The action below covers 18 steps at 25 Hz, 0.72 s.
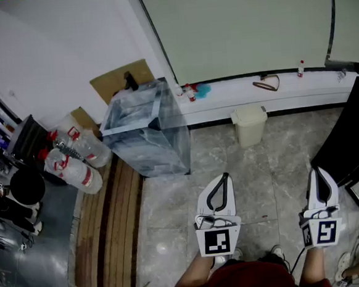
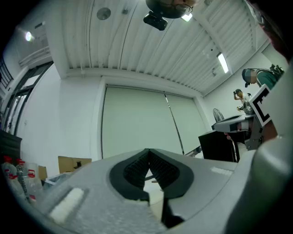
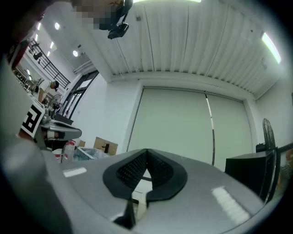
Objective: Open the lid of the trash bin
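Trash bin (image 1: 250,127): small, beige, standing on the tiled floor (image 1: 275,182) right against the base of the white ledge (image 1: 275,95). Its lid (image 1: 249,114) is down.

Left gripper (image 1: 223,176): on the near side of the bin, slightly left of it and well apart, pointing roughly toward it. Jaws clenched; the left gripper view shows the ribbed pads (image 2: 137,167) meeting at the tips with nothing between them.

Right gripper (image 1: 316,169): on the near side of the bin, off to its right and well apart. Jaws also clenched tip to tip and empty, confirmed in the right gripper view.

Neither gripper touches the bin.

Around the bin:
- clear plastic box (image 1: 144,133) to its left, near but not touching
- cardboard sheet (image 1: 122,79) farther left, leaning on the wall behind that box
- large water bottles with red caps (image 1: 75,160) far left, lying on their sides
- wooden planks (image 1: 109,232) left and nearer the camera
- black cabinet (image 1: 352,138) to its right
- person with dark hair (image 1: 25,186) far left, at the frame edge
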Tool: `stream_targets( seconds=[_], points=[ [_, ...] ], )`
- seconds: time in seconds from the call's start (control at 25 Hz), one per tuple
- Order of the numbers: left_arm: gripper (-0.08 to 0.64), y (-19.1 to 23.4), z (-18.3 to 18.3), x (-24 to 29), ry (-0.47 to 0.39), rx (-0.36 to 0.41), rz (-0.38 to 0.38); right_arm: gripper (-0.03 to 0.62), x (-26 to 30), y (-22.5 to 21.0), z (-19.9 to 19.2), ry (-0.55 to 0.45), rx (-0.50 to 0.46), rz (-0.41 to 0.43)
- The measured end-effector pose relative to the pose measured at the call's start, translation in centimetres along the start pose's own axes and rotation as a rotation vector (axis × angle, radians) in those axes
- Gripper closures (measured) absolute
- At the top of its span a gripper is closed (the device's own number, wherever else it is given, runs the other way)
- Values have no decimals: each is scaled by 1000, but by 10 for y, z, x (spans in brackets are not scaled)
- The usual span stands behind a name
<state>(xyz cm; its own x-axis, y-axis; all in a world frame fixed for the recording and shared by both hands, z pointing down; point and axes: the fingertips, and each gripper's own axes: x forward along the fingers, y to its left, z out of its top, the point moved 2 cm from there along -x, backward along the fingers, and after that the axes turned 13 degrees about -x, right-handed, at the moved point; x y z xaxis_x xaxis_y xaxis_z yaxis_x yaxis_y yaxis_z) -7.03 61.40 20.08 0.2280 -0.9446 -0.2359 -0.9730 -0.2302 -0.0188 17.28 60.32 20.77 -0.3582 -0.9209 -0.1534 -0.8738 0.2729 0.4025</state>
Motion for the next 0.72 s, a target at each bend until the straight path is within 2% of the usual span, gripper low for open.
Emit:
stream_targets(
  seconds=[0.16,0.32,0.48,0.72],
  points=[
    [555,13,-11,-3,43,-64,21,592,6,10,3,5,-10,-1],
    [555,24,-10,-8,47,-49,14,592,7,19,9,0,-5,-11],
    [555,27,-19,-8,90,-60,13,592,9,21,7,0,30,-13],
    [555,29,-22,5,72,-79,23,592,20,19,-4,-1,40,-15]
  ],
)
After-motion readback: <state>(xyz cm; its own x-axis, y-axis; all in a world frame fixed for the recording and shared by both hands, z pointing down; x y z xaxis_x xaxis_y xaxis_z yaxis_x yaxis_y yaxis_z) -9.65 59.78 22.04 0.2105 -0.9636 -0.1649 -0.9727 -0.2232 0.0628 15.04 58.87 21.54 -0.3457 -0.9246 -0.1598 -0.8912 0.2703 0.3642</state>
